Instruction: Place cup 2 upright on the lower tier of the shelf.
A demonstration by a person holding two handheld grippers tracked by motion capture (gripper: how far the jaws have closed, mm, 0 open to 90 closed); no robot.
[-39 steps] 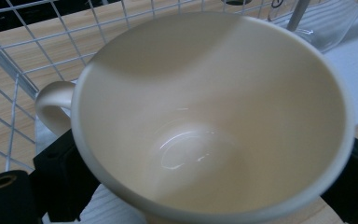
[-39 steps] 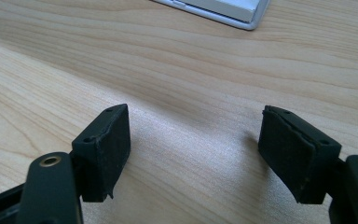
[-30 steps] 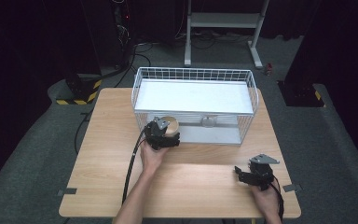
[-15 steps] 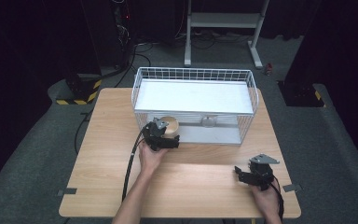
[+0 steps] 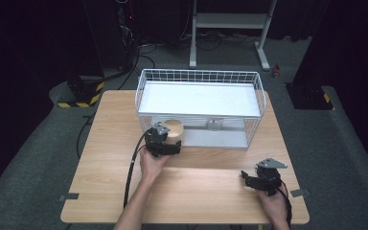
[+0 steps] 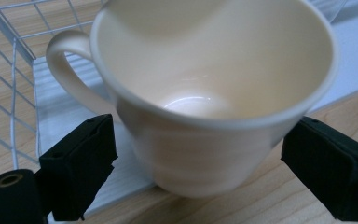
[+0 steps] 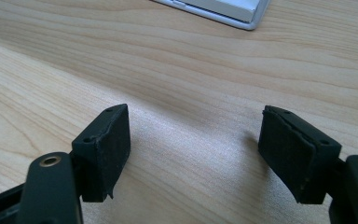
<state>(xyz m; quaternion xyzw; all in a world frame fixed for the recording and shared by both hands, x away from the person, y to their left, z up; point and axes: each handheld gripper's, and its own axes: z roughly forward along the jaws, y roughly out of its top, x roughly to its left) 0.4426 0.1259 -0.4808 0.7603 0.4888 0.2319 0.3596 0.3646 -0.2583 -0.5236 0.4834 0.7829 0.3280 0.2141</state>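
Observation:
A cream cup (image 5: 174, 128) with a handle stands upright at the front edge of the white wire basket (image 5: 199, 73). In the left gripper view the cup (image 6: 205, 116) is seen close up, its base partly on the white tray floor (image 6: 58, 112) and partly over the wooden table. My left gripper (image 5: 169, 138) (image 6: 200, 177) has just been closing with the cup between its jaws, and the black pads (image 6: 81, 168) now lie against its sides. Over the table's front right my right gripper (image 5: 248, 179) (image 7: 193, 154) is open, with bare wood between its pads.
The basket's wire walls (image 6: 9, 88) rise just left of the cup. A round fitting (image 5: 214, 125) hangs on the basket's front. The wooden table (image 5: 206, 191) stretches between both hands. A corner of the tray (image 7: 233, 11) lies ahead of the right gripper.

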